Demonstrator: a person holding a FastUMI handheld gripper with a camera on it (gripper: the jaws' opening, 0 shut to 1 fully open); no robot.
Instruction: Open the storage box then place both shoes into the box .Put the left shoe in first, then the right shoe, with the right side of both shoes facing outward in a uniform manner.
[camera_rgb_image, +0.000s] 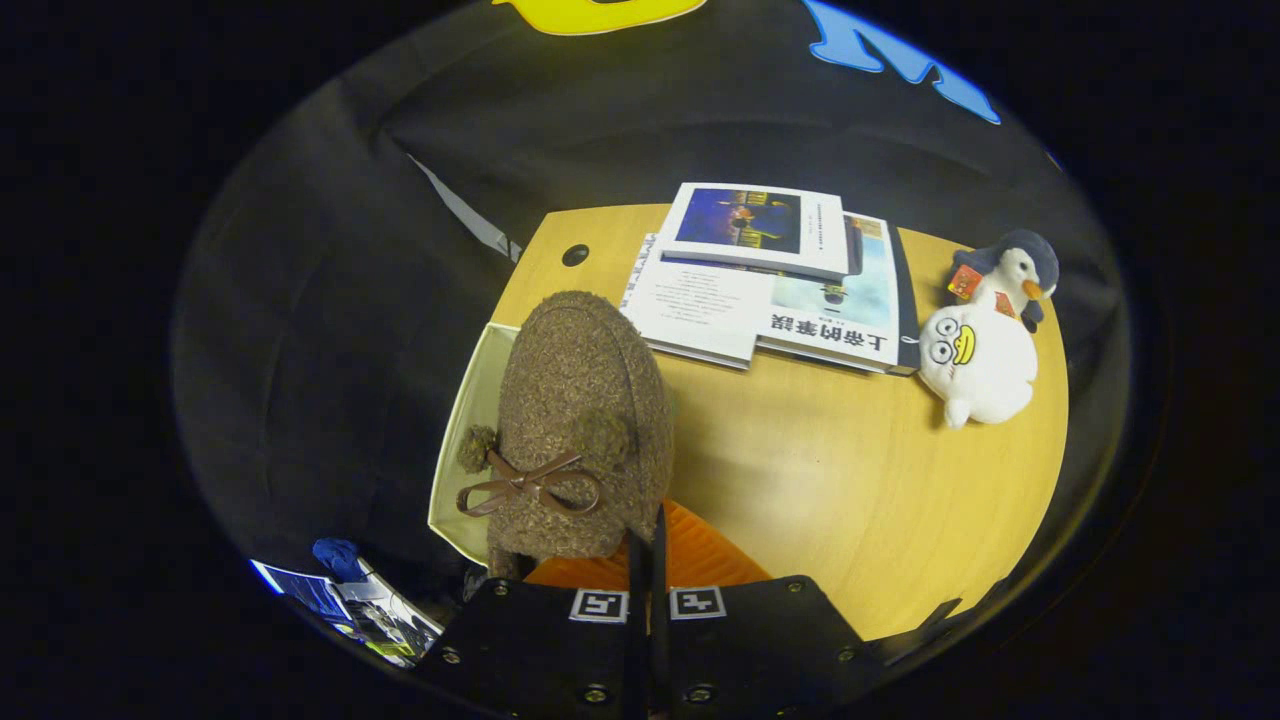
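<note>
One shoe (580, 420), brown and fuzzy with a little leather bow and pom-poms, fills the space just ahead of the gripper (647, 560). Its toe points away, far into the scene, and its heel end sits right at the fingers. And those two fingers are drawn almost together, only a sliver of a gap between them, the black tips meeting the shoe's near right edge. They look pinched on the heel rim, though the fur hides the actual contact, so I can't say for certain both are pressing.

Under and left of the shoe, a pale cream storage box (470, 440) shows its wall and rim, sitting at the left edge of the wooden table (850, 480). The shoe hangs over that box. Just beneath the fingers, to the right of the shoe, there's a ribbed orange surface (700, 555); what it belongs to is hard to tell.

Farther back on the table, a stack of books (770, 280) lies flat, well apart from the shoe. Over on the far right, a white plush duck (975, 365) lies touching a penguin plush (1015, 270).
</note>
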